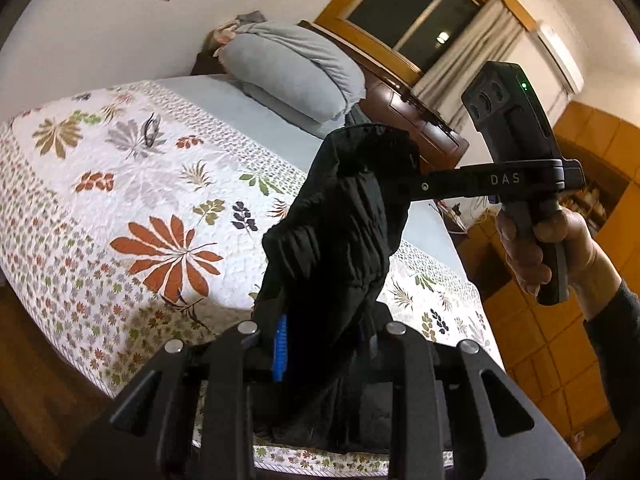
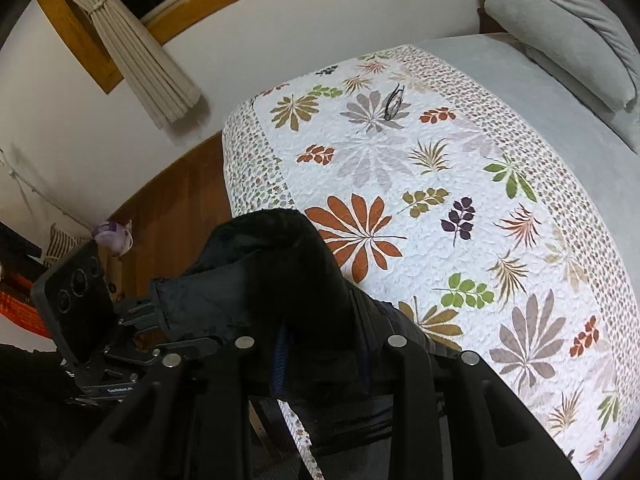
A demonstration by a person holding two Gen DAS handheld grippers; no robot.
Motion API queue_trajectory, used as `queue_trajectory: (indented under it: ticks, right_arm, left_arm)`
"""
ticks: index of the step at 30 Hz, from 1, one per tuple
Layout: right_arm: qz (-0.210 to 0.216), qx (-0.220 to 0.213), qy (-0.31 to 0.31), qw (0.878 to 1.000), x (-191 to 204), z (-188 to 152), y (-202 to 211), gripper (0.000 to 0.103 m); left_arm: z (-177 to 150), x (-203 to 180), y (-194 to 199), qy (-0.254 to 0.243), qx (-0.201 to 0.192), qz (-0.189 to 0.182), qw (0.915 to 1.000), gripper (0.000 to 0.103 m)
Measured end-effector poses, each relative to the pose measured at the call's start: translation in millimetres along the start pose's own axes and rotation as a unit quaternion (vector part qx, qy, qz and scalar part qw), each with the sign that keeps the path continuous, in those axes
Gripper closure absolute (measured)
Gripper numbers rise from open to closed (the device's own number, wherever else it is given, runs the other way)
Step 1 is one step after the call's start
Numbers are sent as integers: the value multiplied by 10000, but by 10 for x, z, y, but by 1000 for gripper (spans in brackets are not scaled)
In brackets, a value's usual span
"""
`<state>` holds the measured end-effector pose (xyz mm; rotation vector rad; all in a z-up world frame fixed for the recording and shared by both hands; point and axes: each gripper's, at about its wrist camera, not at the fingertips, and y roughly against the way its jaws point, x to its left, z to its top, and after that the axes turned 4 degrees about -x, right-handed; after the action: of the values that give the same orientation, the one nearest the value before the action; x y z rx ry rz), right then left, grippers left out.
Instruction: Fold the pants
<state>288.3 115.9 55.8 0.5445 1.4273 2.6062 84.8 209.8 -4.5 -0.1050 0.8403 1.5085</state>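
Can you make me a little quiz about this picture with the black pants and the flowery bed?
1. True or false: both the left gripper and the right gripper are shut on the black pants.
2. What lies on the quilt near its far end? A) glasses B) a book C) a shoe
3. Fill in: the grey pillow sits at the ___ of the bed.

Key: 1 true; 2 A; 3 head.

Black pants (image 2: 276, 280) in right gripper (image 2: 320, 344) — above floral quilt (image 2: 460, 184)
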Motion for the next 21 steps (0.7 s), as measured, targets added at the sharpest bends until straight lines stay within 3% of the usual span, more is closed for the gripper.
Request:
queue_trajectory:
  ticks: [21]
  right_arm:
    - [-310, -478, -88, 9983, -237, -638, 738, 75]
  left_arm:
    - [-105, -901, -98, -996, 220, -318, 9943, 78]
